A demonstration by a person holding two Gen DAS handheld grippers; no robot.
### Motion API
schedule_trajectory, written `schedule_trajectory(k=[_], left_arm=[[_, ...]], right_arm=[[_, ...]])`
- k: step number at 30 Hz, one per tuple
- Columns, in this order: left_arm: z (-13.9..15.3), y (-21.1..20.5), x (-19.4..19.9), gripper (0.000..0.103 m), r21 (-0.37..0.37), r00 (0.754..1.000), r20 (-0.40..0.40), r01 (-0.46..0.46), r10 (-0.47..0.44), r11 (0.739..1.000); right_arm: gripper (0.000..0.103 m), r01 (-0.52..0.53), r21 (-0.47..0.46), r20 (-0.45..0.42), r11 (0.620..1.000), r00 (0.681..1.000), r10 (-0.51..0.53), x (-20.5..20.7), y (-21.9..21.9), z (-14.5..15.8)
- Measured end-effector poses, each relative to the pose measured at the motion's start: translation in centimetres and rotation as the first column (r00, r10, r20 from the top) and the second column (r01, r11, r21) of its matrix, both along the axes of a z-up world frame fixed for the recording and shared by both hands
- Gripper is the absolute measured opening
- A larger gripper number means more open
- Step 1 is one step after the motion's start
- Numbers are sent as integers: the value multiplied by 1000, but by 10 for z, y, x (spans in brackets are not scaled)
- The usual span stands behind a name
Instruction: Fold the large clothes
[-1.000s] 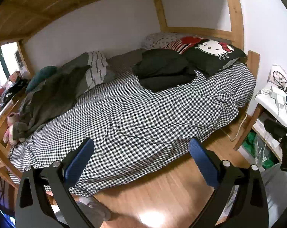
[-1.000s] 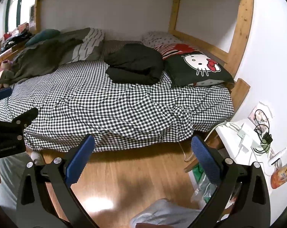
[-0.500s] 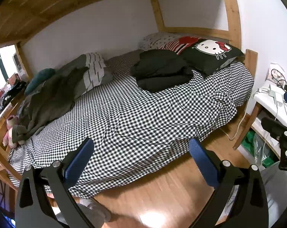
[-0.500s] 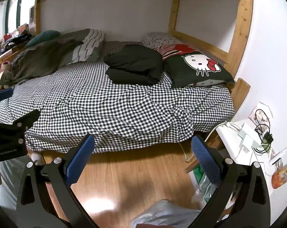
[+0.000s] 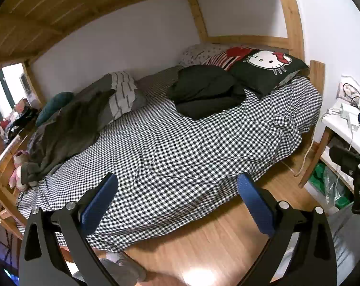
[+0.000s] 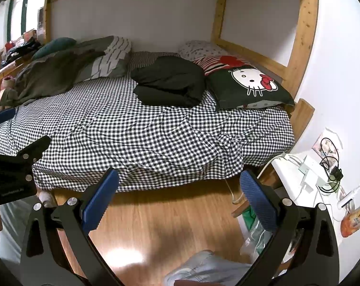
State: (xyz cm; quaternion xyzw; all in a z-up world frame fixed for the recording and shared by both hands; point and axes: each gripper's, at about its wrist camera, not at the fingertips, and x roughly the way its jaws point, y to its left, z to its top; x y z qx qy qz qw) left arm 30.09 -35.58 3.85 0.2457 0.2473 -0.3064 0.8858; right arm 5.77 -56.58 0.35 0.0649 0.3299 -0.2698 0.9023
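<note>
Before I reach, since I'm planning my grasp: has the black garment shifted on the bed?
No. The black garment still lies against the Hello Kitty pillow, in the same place.

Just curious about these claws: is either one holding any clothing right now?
No, the left gripper and the right gripper are both wide open and empty, while the black garment lies untouched on the bed.

Bedroom in a home. Wooden bunk frame [image 6: 301,31] with slatted underside of an upper bunk [image 5: 60,12] overhead. Lower bed [image 6: 137,138] in black-and-white checked sheet. Cat-print pillow [image 6: 249,85] at the head end, striped pillow [image 6: 110,57] against the wall, dark clothes [image 6: 170,81] heaped on the sheet. Wood-plank floor [image 6: 161,214]. White side table [image 6: 292,181] beside the bed, with chargers [image 6: 311,169] and cables.
</note>
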Motion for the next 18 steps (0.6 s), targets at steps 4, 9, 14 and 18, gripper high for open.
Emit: schedule_trajectory(k=[4, 9, 14, 18], left_arm=[[0, 0, 2, 99, -8, 1000, -9, -5, 5, 1000], [-1, -1, 1, 99, -3, 1000, -7, -7, 7, 1000], [1, 0, 1, 99, -13, 1000, -12, -9, 9, 1000], [3, 3, 3, 99, -29, 999, -32, -16, 15, 999]], right_arm=[[100, 3, 2, -2, 1000, 1000, -3, -1, 1, -1], [100, 2, 2, -3, 1000, 1000, -2, -2, 3, -2], [100, 0, 0, -2, 1000, 1000, 0, -2, 4, -2], [100, 3, -2, -1, 1000, 1000, -3, -2, 4, -2]])
